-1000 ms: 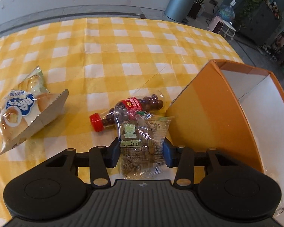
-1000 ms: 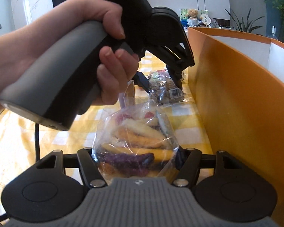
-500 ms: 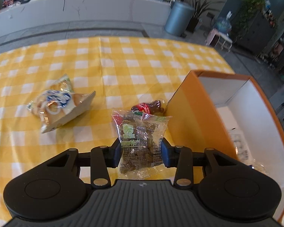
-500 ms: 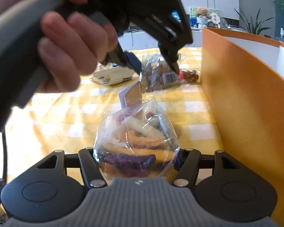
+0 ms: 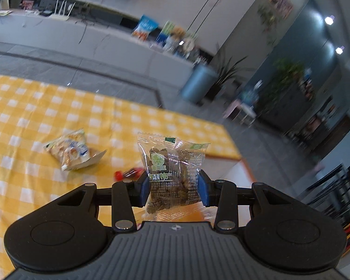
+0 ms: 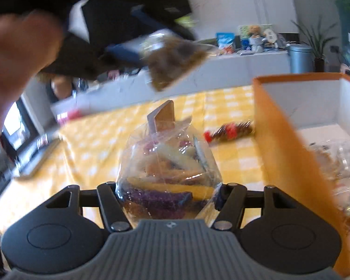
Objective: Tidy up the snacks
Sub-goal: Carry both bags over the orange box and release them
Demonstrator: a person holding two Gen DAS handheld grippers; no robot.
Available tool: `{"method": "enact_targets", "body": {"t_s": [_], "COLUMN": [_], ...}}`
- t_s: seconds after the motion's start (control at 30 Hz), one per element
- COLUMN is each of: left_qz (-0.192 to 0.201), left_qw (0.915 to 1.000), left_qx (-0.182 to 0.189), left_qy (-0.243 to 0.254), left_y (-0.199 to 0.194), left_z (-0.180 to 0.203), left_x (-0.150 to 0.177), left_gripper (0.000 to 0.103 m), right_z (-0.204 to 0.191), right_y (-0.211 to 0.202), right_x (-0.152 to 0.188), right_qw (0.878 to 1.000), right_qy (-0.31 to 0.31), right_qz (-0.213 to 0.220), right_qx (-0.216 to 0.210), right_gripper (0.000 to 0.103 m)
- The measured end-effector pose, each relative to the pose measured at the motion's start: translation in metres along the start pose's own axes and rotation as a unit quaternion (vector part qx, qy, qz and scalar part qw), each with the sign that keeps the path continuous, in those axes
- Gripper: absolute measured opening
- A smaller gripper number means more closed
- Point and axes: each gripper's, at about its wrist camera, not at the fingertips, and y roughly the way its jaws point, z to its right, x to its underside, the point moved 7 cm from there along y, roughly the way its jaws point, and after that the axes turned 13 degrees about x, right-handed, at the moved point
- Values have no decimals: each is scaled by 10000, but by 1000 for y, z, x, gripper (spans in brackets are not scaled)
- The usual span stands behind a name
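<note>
Small clear nut packet [image 5: 173, 173], light and crinkly, pinched at mid-body between blue pads [image 5: 144, 190] of left gripper [image 5: 173, 190], lifted above checked cloth [image 5: 35, 121]. Slippery film; best gripped across the filling, not the seams. Chip bag [image 6: 168, 175], soft and crush-prone, squeezed in right gripper [image 6: 168, 198]. Orange box [image 6: 284, 144] just right. Left behind: bun pack [image 5: 73, 149], candy bottle [image 6: 228, 131]. Nothing blocking the box mouth.

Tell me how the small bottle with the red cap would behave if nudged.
The bottle lies on its side on the checked cloth, so it would probably roll. It looks small and light, likely sliding easily against the orange box beside it.
</note>
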Motion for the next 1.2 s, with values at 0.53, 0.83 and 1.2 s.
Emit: {"method": "enact_targets", "body": {"t_s": [0.53, 0.83, 1.2], "left_qz": [203, -393, -758], "left_qw": [9930, 9964, 9954], "left_qx": [1065, 703, 361], "left_qy": [472, 276, 461], "left_y": [-4, 55, 76], "left_z": [58, 35, 23], "left_x": [5, 39, 51], "left_gripper": [46, 46, 46], "right_z": [121, 149, 165], "right_y": [-53, 25, 108], "right_x": [-107, -131, -121], "right_qw": [9951, 9874, 9872], "right_qy": [720, -517, -66], "right_qz": [397, -322, -1279], "right_qx": [552, 1463, 946], "right_gripper": [61, 61, 100]}}
